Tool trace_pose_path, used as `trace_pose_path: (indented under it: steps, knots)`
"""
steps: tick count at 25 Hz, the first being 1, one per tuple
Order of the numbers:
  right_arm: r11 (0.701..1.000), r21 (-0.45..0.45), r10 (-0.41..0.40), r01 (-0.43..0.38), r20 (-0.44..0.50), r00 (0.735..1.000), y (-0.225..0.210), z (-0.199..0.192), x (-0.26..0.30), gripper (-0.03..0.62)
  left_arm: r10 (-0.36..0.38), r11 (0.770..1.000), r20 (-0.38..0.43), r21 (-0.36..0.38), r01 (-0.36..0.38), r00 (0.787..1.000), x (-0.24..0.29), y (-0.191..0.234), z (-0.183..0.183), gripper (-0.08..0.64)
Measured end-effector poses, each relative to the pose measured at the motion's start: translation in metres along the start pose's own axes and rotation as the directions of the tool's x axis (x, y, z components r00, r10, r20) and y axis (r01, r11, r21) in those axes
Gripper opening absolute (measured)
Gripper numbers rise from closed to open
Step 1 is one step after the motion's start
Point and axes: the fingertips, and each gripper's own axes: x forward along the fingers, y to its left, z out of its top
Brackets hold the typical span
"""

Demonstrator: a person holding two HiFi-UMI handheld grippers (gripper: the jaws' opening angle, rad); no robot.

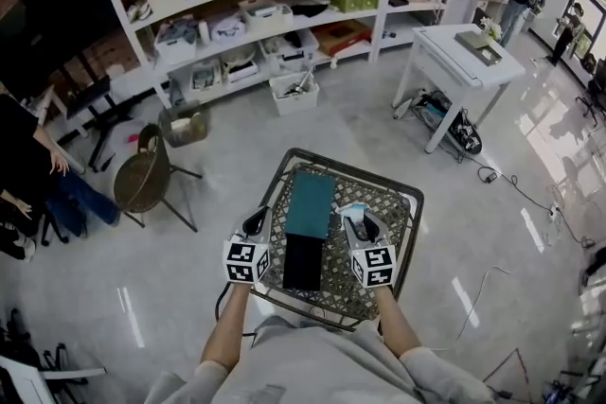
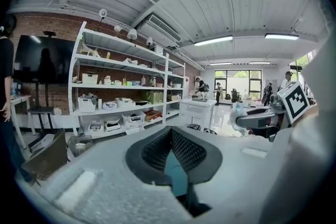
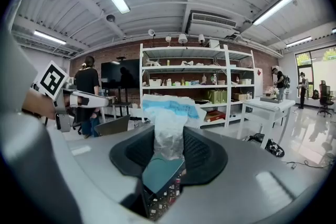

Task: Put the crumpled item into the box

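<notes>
While right gripper (image 1: 364, 225) jaws clench crumpled item (image 3: 168, 131) over counter (image 1: 395, 215), left gripper (image 1: 256, 223) jaws stand closed, empty, beside teal box (image 1: 311, 202).

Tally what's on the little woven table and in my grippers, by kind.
Box parts: 2, teal part and black part
Crumpled bag: 1, held in the right gripper
Total: 3

Bare forearms (image 1: 225, 336) stretched forward, side by side. Left grey 2-jaw gripper (image 1: 257, 222) with jaws together; right grey 2-jaw gripper (image 1: 363, 224) clamped on crumpled white-and-blue plastic wrapper (image 3: 169, 131).
</notes>
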Motion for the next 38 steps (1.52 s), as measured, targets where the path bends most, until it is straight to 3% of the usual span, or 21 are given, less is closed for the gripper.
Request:
trace_pose_path:
  steps: [11, 23, 38]
  knots:
    - [0.999, 0.026, 0.028, -0.026, -0.082, 0.996, 0.012, -0.027, 0.028, 0.135, -0.021, 0.999, -0.081, -0.032, 0.018, 0.997, 0.017, 0.012, -0.030, 0.005]
    - [0.997, 0.072, -0.006, 0.020, -0.193, 0.981, 0.043, -0.072, 0.042, 0.135, -0.099, 0.993, -0.172, -0.077, 0.087, 0.980, 0.021, 0.033, -0.074, 0.005]
    - [0.991, 0.132, 0.020, 0.028, -0.349, 0.937, 0.095, -0.157, 0.041, 0.135, -0.150, 0.985, -0.252, -0.121, 0.122, 0.956, 0.017, 0.052, -0.134, 0.005]
